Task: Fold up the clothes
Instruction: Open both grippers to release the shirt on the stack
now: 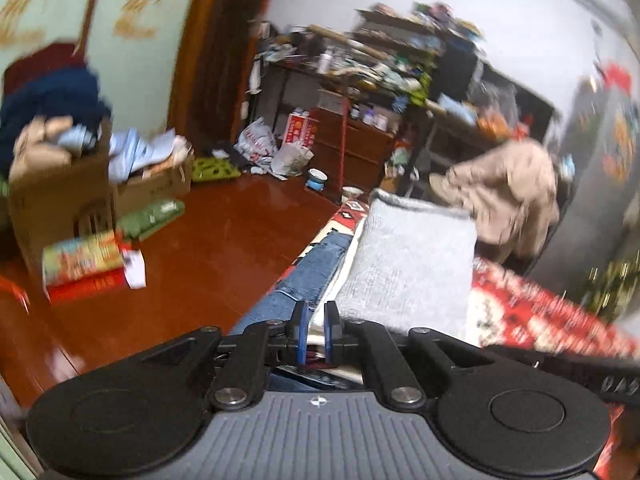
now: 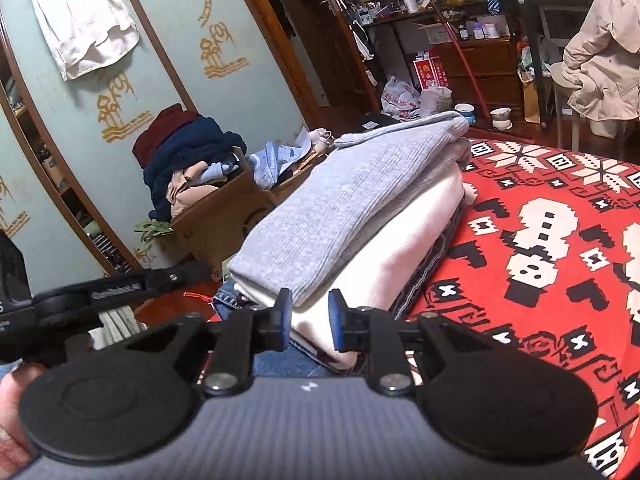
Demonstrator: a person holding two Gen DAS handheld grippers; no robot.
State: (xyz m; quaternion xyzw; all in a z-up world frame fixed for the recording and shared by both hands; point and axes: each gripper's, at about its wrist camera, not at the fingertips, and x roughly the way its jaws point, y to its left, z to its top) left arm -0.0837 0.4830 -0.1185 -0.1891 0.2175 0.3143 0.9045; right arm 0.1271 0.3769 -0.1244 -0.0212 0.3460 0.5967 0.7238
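A stack of folded clothes lies on the red patterned blanket [image 2: 560, 280]. A grey sweater [image 2: 332, 208] is on top, a cream garment [image 2: 392, 248] under it and blue jeans [image 1: 308, 276] at the bottom. My right gripper [image 2: 310, 308] is at the stack's near corner, its jaws a little apart; the sweater's corner sits in the gap and the pads do not press it. My left gripper [image 1: 316, 318] is at the near end of the stack by the jeans. Its blue pads stand a narrow gap apart with nothing clamped. The left view is blurred.
Cardboard boxes [image 2: 216, 208] heaped with clothes stand on the red wooden floor [image 1: 224, 232] left of the bed. A person in a beige coat [image 2: 600, 52] sits on a stool by a cluttered desk [image 2: 460, 12]. Books [image 1: 84, 264] lie on the floor.
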